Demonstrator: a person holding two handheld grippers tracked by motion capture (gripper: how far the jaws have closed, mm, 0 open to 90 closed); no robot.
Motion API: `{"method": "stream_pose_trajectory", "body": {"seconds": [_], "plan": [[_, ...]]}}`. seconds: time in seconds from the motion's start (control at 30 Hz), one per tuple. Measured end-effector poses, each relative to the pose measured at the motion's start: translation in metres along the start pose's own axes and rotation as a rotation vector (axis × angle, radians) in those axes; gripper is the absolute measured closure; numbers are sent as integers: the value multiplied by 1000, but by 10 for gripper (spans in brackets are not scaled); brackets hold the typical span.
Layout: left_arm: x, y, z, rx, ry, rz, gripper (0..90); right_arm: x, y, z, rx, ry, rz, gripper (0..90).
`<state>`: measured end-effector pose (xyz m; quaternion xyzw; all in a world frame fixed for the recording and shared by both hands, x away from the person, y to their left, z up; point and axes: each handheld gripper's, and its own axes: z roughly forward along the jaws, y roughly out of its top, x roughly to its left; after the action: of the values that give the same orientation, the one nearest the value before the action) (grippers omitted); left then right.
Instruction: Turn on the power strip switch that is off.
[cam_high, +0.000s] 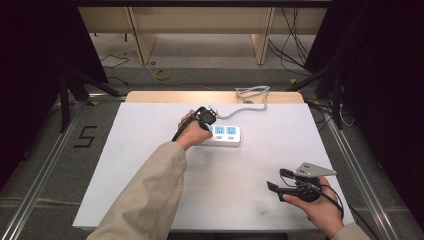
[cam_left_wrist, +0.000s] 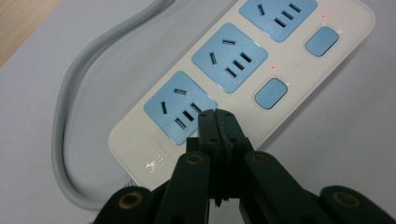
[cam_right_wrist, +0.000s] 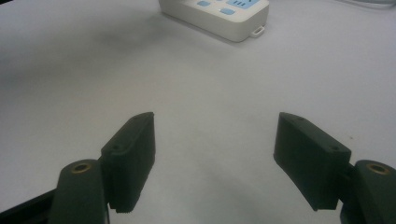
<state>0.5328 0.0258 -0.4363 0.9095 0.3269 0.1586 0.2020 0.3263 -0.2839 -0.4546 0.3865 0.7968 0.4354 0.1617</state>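
White table (cam_high: 150, 190), seen from above, bearing a white power strip (cam_high: 226, 135) with blue sockets near its middle toward the far edge, the strip's grey cable (cam_high: 252, 95) looping off at the table's far side. Left gripper (cam_left_wrist: 217, 116), jaws pressed together with nothing between them, tips poised over the strip's body just beside the nearest blue socket (cam_left_wrist: 180, 108), two blue switch buttons (cam_left_wrist: 271, 93) lying farther along the strip. Right gripper (cam_right_wrist: 215, 140), jaws spread wide and empty above bare table, well apart from the strip, near the front right corner.
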Motion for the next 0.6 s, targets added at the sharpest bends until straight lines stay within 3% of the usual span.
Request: {"method": "stream_pose_trajectory", "body": {"seconds": [0.03,0.2,0.6], "plan": [[-1,0,0,-2,3,-7,899,0,0,0,0,1,-1,298],[-5,3,1,22,30,41,899,0,0,0,1,1,-1,297],[-6,2,3,19,34,46,899,1,0,-1,-1,3,-3,296]]}}
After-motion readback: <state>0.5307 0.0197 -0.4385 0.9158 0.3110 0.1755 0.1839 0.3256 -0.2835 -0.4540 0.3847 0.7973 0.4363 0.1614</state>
